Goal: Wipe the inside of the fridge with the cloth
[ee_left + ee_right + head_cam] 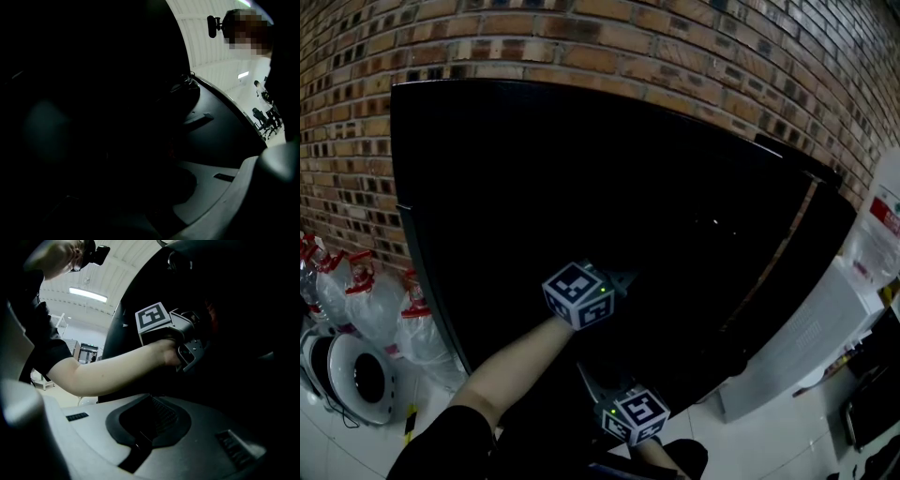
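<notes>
Brick wall [609, 37] behind, white tiled floor [787, 441] below. Against the wall, a tall black fridge [534, 178], filling the middle of the head view, its inside too dark for any detail. To its left on the floor, clear plastic bags [389, 309] with red tops, and beside them a round white appliance [356, 375] with a dark centre. To its right, a white water dispenser [811, 342].

Left gripper [623, 279] thrust into the fridge's blackness on a bare forearm [511, 361], marker cube [579, 295] uppermost, tips lost in the dark. In the left gripper view, only the right-hand jaw pale against shadow. Jaws drawn almost together, any contents swallowed by the dark. Cloth unseen in any view; no telling where.

Right gripper [591, 382] lower and nearer the person, just below the left one, its own cube [636, 415] toward the camera. In the right gripper view, grey jaws closed tight, black pads meeting, nothing between. Beyond them, the left hand [171, 352] wrapped round the other gripper's handle, in front of the dark fridge, with a lit ceiling strip [86, 295] far behind at the left.
</notes>
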Motion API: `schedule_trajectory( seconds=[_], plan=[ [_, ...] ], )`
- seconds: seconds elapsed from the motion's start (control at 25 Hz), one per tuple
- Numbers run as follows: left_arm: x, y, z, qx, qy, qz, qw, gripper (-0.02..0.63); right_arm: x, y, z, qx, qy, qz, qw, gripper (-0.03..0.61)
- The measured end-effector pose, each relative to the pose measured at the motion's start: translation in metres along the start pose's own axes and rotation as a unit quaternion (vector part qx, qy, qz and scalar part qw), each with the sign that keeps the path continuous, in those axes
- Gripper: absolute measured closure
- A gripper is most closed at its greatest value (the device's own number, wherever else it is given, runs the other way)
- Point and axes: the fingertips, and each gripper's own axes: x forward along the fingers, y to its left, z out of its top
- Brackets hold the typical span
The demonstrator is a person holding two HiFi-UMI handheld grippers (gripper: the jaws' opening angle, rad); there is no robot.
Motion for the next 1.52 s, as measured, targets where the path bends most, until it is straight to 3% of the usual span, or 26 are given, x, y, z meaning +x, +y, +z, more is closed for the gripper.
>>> schedule_trajectory(
  seconds=[0.32,0.52,0.68,0.96,1.12,1.32,1.52],
  plan=[
    [0.014,0.03,-0.01,0.037,0.03,0.049,0.9977,0.566,0.001,-0.001,0.003,0.005,0.001,-0.004,1.0,0.574],
    [0.023,0.056,-0.027,0.073,0.062,0.094,0.9909,0.568,0.003,0.002,0.006,0.007,-0.003,0.003,1.0,0.574],
    [0.028,0.067,-0.03,0.068,0.063,0.109,0.9897,0.568,0.003,0.004,0.009,0.014,-0.003,0.004,1.0,0.574],
    [0.029,0.085,-0.043,0.103,0.085,0.154,0.9791,0.566,0.002,-0.001,0.004,0.012,0.0,-0.001,1.0,0.574],
    [0.017,0.08,-0.039,0.091,0.08,0.138,0.9829,0.566,0.0,0.002,0.005,0.009,0.001,0.001,1.0,0.574],
    [-0.013,0.041,-0.01,0.028,0.046,0.084,0.995,0.566,-0.004,0.014,0.004,-0.004,0.008,0.008,1.0,0.574],
    [-0.042,-0.028,-0.001,-0.007,0.052,-0.011,0.9986,0.565,-0.01,0.032,0.009,-0.004,0.013,0.007,1.0,0.574]
  ],
)
